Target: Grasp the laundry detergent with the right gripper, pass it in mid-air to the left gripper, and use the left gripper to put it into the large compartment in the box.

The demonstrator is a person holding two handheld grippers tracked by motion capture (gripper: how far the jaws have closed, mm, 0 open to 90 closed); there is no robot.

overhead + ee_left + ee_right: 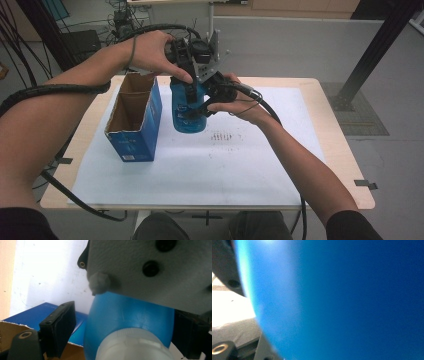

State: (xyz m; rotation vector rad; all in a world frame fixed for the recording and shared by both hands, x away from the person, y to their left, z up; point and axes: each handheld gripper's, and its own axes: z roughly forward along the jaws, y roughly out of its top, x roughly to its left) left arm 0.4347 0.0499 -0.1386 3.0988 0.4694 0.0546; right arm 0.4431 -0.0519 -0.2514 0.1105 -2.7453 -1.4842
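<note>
A blue bottle [188,112] stands upright on the white sheet [200,165] that covers the worktop [335,150], toward its far middle, just beside an open-topped blue carton [135,120] on its left. Both hands meet over the bottle. The left hand [152,50] holds the left gripper [190,92] above the bottle's top, pointing down; in the left gripper view its black fingers [60,325] stand spread, one on each side of the bottle's blue shoulder [125,315], with a gap between the near finger and the bottle, and the white cap [132,345] sits low between them. A grey plate [150,270] of the other gripper crosses the top of that view. The right hand [245,102] brings the right gripper [202,107] in from the right against the bottle's side. In the right gripper view the blue wall [349,300] lies very close and blurred, so I cannot tell whether those fingers are spread or pinching the bottle. Black cables [280,120] trail from both grippers.
</note>
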